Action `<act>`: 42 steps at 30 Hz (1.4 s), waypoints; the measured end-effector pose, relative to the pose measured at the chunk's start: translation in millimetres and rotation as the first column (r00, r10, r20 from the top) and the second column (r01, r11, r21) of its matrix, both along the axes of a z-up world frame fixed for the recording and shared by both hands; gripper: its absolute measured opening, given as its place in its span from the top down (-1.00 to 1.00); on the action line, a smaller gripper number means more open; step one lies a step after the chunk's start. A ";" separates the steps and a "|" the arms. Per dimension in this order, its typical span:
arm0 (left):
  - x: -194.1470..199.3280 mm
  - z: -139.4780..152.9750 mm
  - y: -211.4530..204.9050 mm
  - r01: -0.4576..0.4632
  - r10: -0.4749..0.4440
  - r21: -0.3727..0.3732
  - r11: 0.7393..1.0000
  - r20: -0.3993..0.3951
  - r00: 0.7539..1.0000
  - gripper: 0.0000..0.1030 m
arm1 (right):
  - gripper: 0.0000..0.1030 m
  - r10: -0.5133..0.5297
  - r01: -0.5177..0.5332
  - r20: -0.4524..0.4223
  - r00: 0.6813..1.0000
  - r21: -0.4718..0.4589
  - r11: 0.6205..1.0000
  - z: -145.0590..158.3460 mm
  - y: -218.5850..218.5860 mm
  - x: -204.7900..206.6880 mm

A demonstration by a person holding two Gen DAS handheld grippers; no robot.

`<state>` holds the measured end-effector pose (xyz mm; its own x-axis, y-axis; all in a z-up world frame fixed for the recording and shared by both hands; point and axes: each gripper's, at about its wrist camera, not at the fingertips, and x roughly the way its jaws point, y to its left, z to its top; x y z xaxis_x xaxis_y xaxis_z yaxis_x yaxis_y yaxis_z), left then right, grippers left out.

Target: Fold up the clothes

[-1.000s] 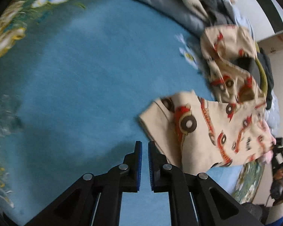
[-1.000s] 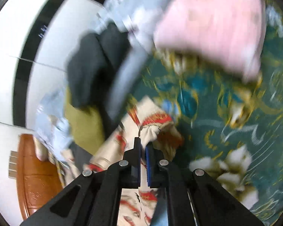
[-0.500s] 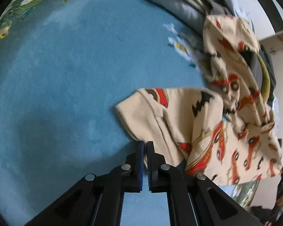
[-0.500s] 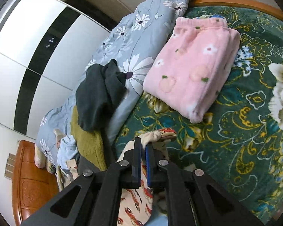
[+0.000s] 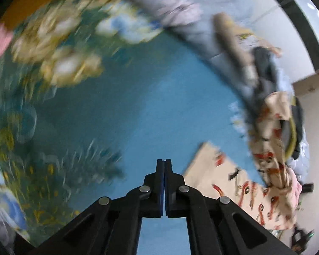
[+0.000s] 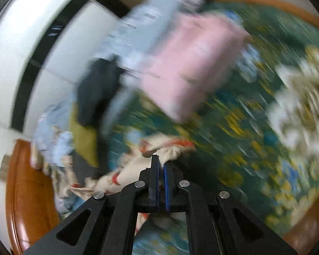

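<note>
My left tool (image 5: 164, 165) is pinched closed, empty, car-print garment (image 5: 234, 182) at 3 o'clock. Right tool (image 6: 161, 165) grips the garment's cream cloth.

The left tool (image 5: 164, 165) is drawing away from the cream car-print garment (image 5: 240, 187), its fingers now pressed together empty over the blue bedspread (image 5: 151, 97). The right tool (image 6: 161, 165) is swinging fast, blurring its view, with the garment's cloth now bunched at its tips.
</note>
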<state>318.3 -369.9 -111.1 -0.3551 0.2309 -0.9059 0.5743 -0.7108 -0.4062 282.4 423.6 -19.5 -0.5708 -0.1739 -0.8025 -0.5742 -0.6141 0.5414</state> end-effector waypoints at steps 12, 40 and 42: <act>6.5 -68.6 49.2 -0.055 0.061 0.207 0.977 -0.023 0.998 0.23 | 0.93 -0.069 0.071 0.040 0.997 -0.064 0.995 -38.5 -3.5 28.9; 45.2 -45.1 21.3 -0.082 0.082 -0.042 0.996 -0.024 0.996 0.94 | 0.93 -0.058 0.061 0.076 0.995 -0.041 0.997 -59.3 -10.9 73.3; 48.2 -52.6 22.5 -0.072 0.072 -0.057 0.996 -0.016 0.997 0.94 | 0.93 -0.051 0.055 0.116 0.992 -0.031 0.998 -68.3 -13.2 77.0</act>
